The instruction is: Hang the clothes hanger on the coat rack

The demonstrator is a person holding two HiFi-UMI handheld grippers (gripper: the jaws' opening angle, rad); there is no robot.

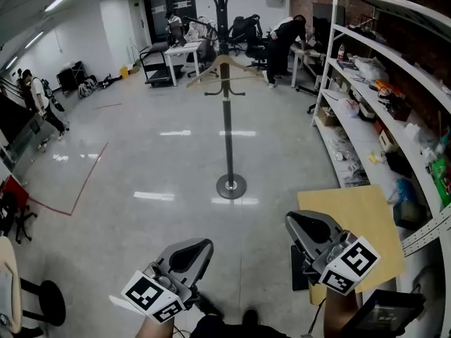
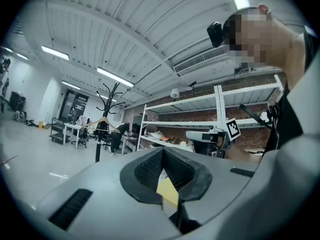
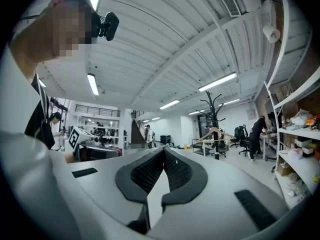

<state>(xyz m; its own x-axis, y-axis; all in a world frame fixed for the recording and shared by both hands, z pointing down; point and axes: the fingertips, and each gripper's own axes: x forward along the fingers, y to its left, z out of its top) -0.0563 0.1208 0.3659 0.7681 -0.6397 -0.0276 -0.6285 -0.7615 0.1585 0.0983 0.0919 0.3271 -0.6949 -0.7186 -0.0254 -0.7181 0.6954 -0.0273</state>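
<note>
Far out at my nine o'clock in the head view, a red tape line [image 1: 83, 182] runs across the glossy grey floor [image 1: 155, 153].

Down at seven o'clock is my left gripper [image 1: 189, 254], held low and close to my body, with its marker cube nearest me. In the left gripper view its black ribbed pads meet at the tips [image 2: 162, 151]. The jaws are closed on each other with nothing between them, and only a yellow patch shows through the slot beneath.

Straight ahead at twelve o'clock stands the coat rack [image 1: 227, 125], well apart from both grippers. It is a slim black pole on a round base, with curled hooks at the top and a ring of short pegs lower down. The clothes hanger [image 1: 223, 67] is already on it, between the top hooks and the lower pegs. It is pale wood with wide sloping shoulders and a straight bar beneath, it hangs level, and its neck sits against the pole. I cannot tell which peg carries it. From the left gripper view the rack [image 2: 98, 151] and hanger [image 2: 102, 121] sit at ten o'clock. From the right gripper view the rack [image 3: 216, 111] and hanger [image 3: 215, 132] sit at two o'clock.

At five o'clock is my right gripper [image 1: 310, 225], also low. Its pads [image 3: 163, 151] are pressed together at the tips and hold nothing.

Just beyond it a tan board [image 1: 352, 213] lies on the floor. White shelving [image 1: 366, 83] crowded with clutter lines the brick wall from one to four o'clock.
</note>
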